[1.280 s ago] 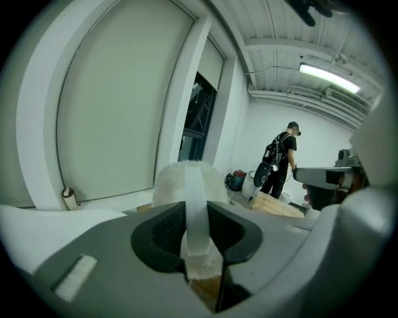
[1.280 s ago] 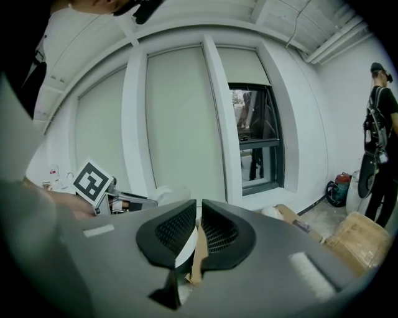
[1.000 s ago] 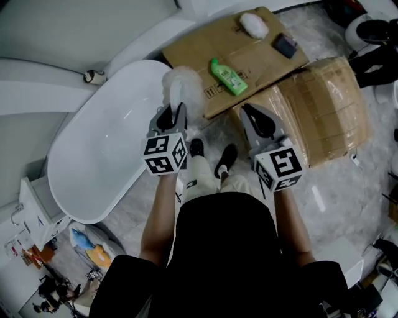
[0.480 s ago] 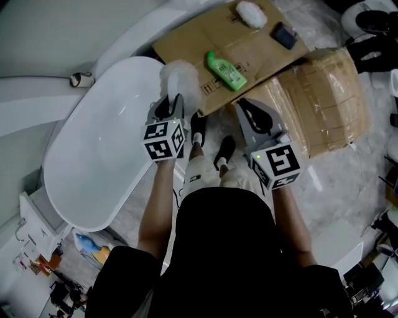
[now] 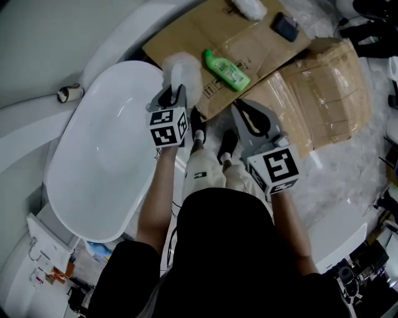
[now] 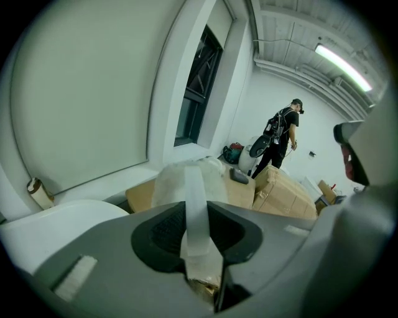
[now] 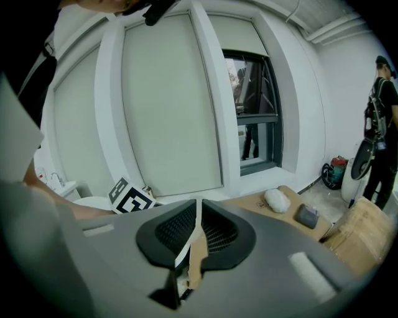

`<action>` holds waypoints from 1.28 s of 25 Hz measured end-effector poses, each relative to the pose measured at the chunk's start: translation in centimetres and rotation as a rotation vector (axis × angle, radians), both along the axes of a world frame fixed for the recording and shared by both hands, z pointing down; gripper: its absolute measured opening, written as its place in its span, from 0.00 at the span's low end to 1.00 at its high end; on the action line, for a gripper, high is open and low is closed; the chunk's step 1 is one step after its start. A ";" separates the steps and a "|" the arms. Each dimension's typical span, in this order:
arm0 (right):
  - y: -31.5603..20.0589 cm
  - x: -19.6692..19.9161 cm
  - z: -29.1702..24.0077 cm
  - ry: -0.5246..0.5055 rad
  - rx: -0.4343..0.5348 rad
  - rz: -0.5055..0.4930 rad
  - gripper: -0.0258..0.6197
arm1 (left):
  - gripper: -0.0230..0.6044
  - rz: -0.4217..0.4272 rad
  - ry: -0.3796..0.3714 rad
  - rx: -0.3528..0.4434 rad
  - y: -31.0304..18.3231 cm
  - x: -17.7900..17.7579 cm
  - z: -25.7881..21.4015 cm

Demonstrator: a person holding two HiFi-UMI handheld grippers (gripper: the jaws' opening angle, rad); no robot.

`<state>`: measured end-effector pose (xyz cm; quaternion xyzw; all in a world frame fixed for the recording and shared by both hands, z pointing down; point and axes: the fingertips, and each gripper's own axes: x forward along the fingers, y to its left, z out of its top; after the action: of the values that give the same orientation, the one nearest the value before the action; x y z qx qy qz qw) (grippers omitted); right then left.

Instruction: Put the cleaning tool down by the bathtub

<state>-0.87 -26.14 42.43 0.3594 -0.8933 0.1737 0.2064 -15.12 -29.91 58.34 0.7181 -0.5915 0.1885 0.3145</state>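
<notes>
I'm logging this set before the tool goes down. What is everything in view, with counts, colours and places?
bathtub: one, white, person's left
cleaning tool: one, white fluffy head, beside the bathtub's rim
flat cardboard: one, brown, floor ahead
bottle: one, green, lying on the cardboard
fluffy pad: one, white, cardboard's far end
small block: one, dark, beside the pad
wrapped box: one, brown, right
roll: one, pale, ledge behind the bathtub
bystander: one, dark clothes, far end of the room
shoes: two, black
left gripper: grey, shut on the tool's handle
right gripper: grey, shut, empty
</notes>
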 end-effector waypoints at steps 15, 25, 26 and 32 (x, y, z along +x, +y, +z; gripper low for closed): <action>-3.8 -1.7 4.7 0.043 -0.115 0.111 0.06 | 0.18 0.056 0.046 -0.149 -5.7 -0.3 9.8; -5.0 -1.9 6.6 0.044 -0.174 0.136 0.06 | 0.18 0.054 0.007 -0.200 -9.0 -0.2 14.8; -5.2 -1.9 6.7 0.044 -0.179 0.141 0.06 | 0.18 0.052 0.005 -0.205 -9.4 -0.3 15.2; -5.1 -1.8 7.9 0.074 -0.234 0.149 0.06 | 0.18 0.054 -0.006 -0.227 -10.8 -0.1 17.3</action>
<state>-2.64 -31.26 50.31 0.4042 -0.8297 0.2781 0.2662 -15.19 -40.68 75.66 0.6931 -0.5475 0.2648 0.3870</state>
